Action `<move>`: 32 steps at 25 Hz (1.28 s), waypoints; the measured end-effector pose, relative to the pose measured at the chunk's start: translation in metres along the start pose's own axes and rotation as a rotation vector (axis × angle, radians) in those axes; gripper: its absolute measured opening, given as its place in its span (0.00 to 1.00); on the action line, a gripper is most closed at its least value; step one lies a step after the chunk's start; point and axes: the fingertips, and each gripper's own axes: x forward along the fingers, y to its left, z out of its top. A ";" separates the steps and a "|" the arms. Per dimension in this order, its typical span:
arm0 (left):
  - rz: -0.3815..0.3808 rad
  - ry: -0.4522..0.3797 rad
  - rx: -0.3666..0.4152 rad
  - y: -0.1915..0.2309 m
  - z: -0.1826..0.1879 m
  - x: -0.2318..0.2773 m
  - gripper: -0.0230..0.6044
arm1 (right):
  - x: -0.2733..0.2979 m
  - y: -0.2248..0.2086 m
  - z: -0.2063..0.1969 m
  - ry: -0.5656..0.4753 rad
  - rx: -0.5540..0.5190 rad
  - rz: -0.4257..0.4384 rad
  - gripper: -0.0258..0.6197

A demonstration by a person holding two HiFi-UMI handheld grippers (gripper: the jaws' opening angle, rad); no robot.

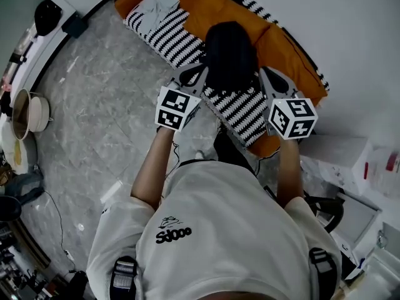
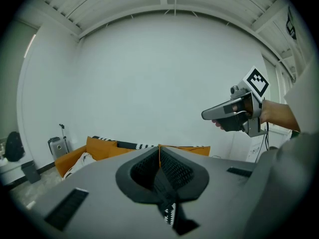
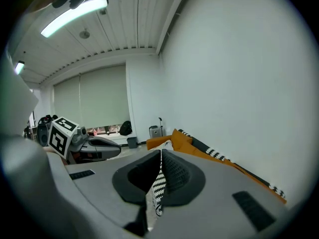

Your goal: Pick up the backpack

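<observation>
A grey stone floor (image 1: 94, 105) runs up to a low orange couch (image 1: 212, 5) in the head view. The black backpack (image 1: 230, 55) sits there on a striped blanket (image 1: 169, 36), with my left claw (image 1: 195, 74) and right claw (image 1: 270, 75) just beside it on either side. The left gripper view shows that claw's jaws pressed together on nothing, and the right gripper view shows the same. I judge this the approach, so next I must part the jaws and find a strap or handle.

backpack (image 1: 230, 58): black | sofa (image 1: 209, 8): orange | blanket (image 1: 165, 36): black-white stripes | floor (image 1: 106, 99): grey marbled | shirt (image 1: 231, 230): white
</observation>
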 end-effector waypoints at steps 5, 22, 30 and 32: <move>0.015 0.048 -0.021 0.026 0.000 0.059 0.08 | 0.050 -0.050 0.007 0.036 0.013 0.023 0.09; 0.029 0.252 -0.171 0.096 -0.084 0.262 0.08 | 0.220 -0.224 -0.051 0.217 0.016 0.066 0.10; 0.015 0.299 -0.223 0.117 -0.122 0.332 0.08 | 0.281 -0.263 -0.088 0.299 0.018 0.128 0.10; 0.005 0.323 -0.240 0.119 -0.141 0.346 0.08 | 0.295 -0.272 -0.101 0.318 0.027 0.143 0.10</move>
